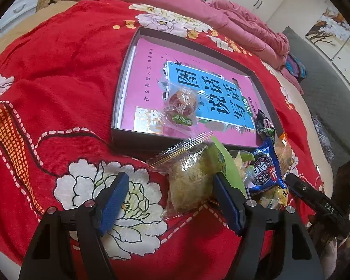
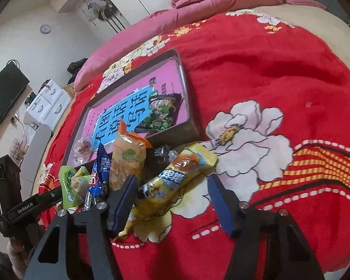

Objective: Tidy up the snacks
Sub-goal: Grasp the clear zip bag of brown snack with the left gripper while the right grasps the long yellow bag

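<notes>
Red flowery blanket [image 1: 58, 70] on the bed holds a snack pile beside a dark box [image 1: 137, 137]. Left tongs [image 1: 168, 193] are spread wide around a clear-wrapped cake [image 1: 189, 177]. Right tongs [image 2: 172, 200] are spread wide around a yellow snack bar [image 2: 175, 179].

A red floral blanket [image 1: 65, 74] is spread beneath the tool. Pink bedding [image 1: 240, 23] is heaped far ahead. White cabinets [image 2: 46, 100], a television [image 2: 4, 93] and a wall clock [image 2: 45, 29] are seen leftward.
</notes>
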Motion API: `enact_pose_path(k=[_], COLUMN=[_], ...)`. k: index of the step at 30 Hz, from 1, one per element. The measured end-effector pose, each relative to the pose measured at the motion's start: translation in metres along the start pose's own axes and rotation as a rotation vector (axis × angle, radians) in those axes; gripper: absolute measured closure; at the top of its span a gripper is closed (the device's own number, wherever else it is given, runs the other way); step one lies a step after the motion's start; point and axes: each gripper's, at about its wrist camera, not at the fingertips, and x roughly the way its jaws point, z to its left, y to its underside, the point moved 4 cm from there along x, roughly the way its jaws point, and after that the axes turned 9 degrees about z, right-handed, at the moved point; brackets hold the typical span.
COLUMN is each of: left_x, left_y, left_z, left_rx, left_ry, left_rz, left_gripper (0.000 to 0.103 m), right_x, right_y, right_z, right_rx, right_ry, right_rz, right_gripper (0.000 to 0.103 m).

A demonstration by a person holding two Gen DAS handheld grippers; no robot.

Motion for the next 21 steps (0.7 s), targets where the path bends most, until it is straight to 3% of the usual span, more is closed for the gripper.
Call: enact_pose_path(k=[4, 12, 21], left_x=[0.001, 0.008, 0.014], left_y=[0.0, -0.001, -0.003], left_z=[-0.002, -0.007, -0.01], left_rx=[0.009, 0.013, -0.002], left_ry=[-0.009, -0.018, -0.039], left_rz=[-0.003, 0.006, -0.001], left_gripper=[0.028, 0.028, 0.027], right_x=[0.008, 0.015, 0.004], right_y=[-0.003, -0.009, -0.008], right_z=[0.005, -0.005, -0.003], right_rx=[-0.01, 0.019, -0.016], right_ry=[0.0, -0.009, 0.016], right_rz=[0.012, 0.019, -0.008], right_gripper=[0.049, 0.073, 0.078])
